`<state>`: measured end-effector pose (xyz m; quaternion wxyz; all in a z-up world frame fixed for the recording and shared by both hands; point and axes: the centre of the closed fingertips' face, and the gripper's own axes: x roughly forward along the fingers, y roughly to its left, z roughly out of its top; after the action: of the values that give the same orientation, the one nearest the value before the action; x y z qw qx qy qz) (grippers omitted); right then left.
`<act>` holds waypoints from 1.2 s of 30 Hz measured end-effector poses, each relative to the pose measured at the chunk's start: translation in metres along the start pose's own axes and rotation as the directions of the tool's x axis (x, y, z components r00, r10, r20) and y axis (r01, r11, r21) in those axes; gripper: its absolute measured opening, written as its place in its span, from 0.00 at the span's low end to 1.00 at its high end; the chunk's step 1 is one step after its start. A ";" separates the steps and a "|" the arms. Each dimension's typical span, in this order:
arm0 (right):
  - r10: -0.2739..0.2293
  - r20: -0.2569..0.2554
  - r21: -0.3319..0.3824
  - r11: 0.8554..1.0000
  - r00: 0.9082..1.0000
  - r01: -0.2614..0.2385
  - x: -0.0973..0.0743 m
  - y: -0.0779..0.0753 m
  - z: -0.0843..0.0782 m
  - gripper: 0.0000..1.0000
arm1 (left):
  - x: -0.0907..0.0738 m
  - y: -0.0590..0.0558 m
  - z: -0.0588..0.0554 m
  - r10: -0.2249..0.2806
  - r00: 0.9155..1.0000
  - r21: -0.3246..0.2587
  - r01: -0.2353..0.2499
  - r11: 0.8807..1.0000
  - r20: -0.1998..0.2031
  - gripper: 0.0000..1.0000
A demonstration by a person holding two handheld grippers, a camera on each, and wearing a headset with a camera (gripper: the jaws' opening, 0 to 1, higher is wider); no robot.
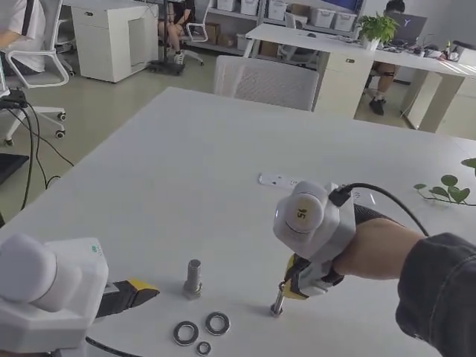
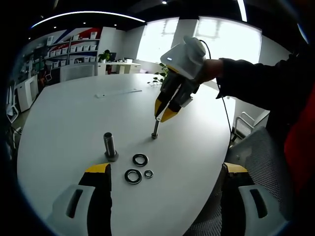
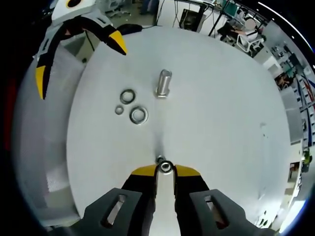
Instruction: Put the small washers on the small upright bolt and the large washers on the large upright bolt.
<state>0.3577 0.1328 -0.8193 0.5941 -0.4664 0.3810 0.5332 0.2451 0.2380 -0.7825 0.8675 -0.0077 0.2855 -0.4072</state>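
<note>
The small upright bolt [image 1: 277,303] [image 2: 155,130] stands directly under my right gripper [image 1: 287,285] [image 3: 166,169], which is shut on a small washer [image 3: 166,167] held just over the bolt's top [image 3: 160,159]. To its left the large upright bolt [image 1: 193,279] [image 3: 164,82] [image 2: 109,146] stands bare. Two large washers [image 1: 186,332] [image 1: 217,323] and one small washer [image 1: 203,347] [image 2: 148,173] lie flat in front of it. My left gripper [image 1: 141,296] [image 2: 165,171] is open near the table's front edge, a short way left of the washers, holding nothing.
The white table [image 1: 186,186] stretches away behind the bolts. A white power strip [image 1: 279,180] lies further back and a leafy sprig [image 1: 446,190] at the right edge. A chair [image 1: 264,82] stands at the far edge. The right gripper's black cable [image 1: 387,197] trails off to the right.
</note>
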 end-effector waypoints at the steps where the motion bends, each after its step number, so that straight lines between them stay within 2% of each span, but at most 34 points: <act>1: 0.001 0.000 -0.001 1.000 1.000 -0.001 0.000 0.000 0.000 0.13 | 0.000 0.001 0.000 0.001 1.000 0.000 -0.001 1.000 -0.001 0.93; 12: 0.019 -0.007 0.000 1.000 1.000 -0.019 0.006 -0.001 -0.001 0.13 | 0.000 0.001 -0.001 0.002 1.000 -0.007 -0.002 1.000 -0.003 0.93; 36: 0.066 -0.031 0.023 0.998 0.997 -0.065 0.038 0.005 -0.008 0.13 | 0.000 0.002 -0.003 0.005 1.000 -0.014 -0.005 1.000 -0.009 0.92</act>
<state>0.3583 0.1354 -0.8587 0.5753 -0.4554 0.4113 0.5408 0.2448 0.2403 -0.7857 0.8672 -0.0111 0.2922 -0.4030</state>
